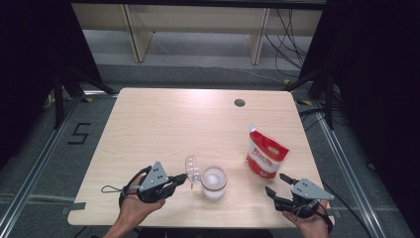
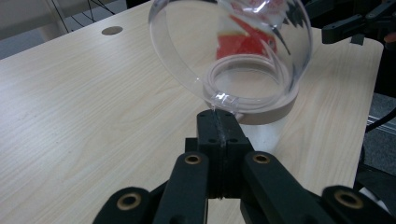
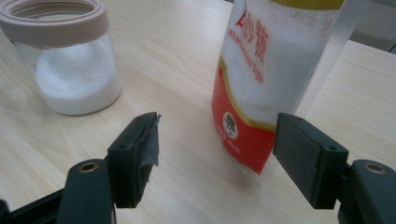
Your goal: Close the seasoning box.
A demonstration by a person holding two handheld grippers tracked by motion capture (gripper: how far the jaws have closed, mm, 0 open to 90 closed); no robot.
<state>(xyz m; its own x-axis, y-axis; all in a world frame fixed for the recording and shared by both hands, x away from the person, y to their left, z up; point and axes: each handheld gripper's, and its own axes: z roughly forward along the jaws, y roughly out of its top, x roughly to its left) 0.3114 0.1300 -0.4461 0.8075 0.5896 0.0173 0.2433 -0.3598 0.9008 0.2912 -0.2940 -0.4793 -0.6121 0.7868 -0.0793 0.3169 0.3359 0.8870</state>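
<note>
Nearest in the high view, the left gripper (image 1: 184, 178) clamps the clear lid (image 1: 192, 168), tilted just left of the sugar jar (image 1: 214, 182), while the right gripper (image 1: 277, 184) gapes near the sugar bag (image 1: 266, 154). Left gripper view: clenched jaws pinch the lid's (image 2: 224, 46) tab above the jar rim. Right gripper view: parted jaws are apart from the bag (image 3: 275, 70), the jar (image 3: 67, 56) farther left.
</note>
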